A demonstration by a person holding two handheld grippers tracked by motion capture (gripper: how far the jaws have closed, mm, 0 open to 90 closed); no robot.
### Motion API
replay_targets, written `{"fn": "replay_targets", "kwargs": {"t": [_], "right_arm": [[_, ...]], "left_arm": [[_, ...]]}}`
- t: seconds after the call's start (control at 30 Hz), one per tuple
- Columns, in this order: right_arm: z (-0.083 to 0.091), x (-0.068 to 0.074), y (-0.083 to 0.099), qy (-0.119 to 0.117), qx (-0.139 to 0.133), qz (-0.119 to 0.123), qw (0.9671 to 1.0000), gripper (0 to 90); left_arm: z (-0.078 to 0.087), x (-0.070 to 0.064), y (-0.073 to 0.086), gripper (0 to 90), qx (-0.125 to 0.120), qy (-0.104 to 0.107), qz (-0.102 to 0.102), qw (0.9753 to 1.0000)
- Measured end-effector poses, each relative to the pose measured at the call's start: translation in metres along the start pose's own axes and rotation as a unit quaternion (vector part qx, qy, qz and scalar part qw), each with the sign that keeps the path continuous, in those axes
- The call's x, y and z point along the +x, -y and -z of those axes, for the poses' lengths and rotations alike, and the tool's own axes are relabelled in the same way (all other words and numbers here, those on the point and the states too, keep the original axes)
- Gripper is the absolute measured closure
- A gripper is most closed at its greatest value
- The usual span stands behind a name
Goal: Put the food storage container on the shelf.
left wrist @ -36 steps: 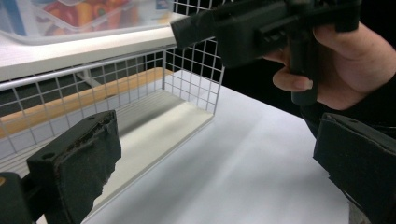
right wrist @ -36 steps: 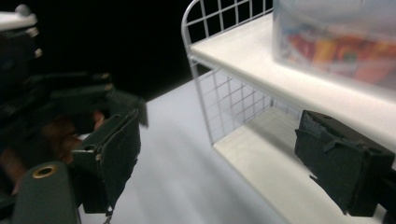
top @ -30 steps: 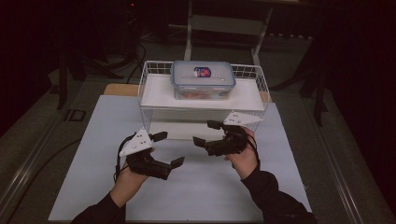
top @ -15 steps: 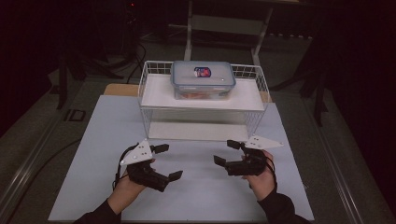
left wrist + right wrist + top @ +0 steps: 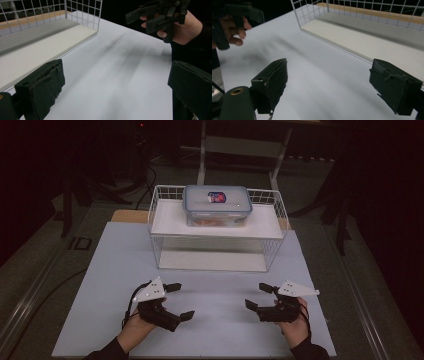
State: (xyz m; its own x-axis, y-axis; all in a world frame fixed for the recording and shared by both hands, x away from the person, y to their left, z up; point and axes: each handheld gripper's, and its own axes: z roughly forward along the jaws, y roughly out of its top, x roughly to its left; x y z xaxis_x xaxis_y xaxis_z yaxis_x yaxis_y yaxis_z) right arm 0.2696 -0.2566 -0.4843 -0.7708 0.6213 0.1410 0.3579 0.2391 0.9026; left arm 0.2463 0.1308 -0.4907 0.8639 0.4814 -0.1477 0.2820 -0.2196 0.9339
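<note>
A clear lidded container [image 5: 217,205] with a blue rim and a small label stands on the top shelf of a white wire rack [image 5: 168,221] at the back of the table. My left gripper [image 5: 180,301] is held low over the white table top near the front left, open and holding nothing. My right gripper [image 5: 257,296] hovers at the front right, also open and holding nothing. In the left gripper view the wide-apart jaws frame bare table, with the rack [image 5: 82,12] at upper left and the right gripper [image 5: 150,17] beyond. The right gripper view shows the rack [image 5: 312,15] ahead.
The white table top [image 5: 115,270] spreads between the rack and the front edge. The rack's lower shelf [image 5: 210,261] holds nothing. A wooden strip [image 5: 129,216] shows behind the rack. Dark floor, cables and stand legs surround the table.
Both hands have drawn back from the rack's front toward the near edge and moved apart. Both grippers stayed open throughout.
</note>
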Motion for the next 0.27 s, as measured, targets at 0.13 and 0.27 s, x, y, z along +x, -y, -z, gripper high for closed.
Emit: {"fn": "replay_targets", "kwargs": {"t": [0.13,0.27], "right_arm": [[0.005,-0.003,0.009,0.009,0.005,0.001,0.9999,14.7],[0.005,-0.006,0.013,0.012,0.009,-0.003,0.9999,14.9]], "left_arm": [[-0.001,0.000,0.002,0.7,0.004,0.005,-0.007,1.0000],[-0.003,-0.001,0.003,0.7,0.007,0.006,-0.010,0.9999]]}}
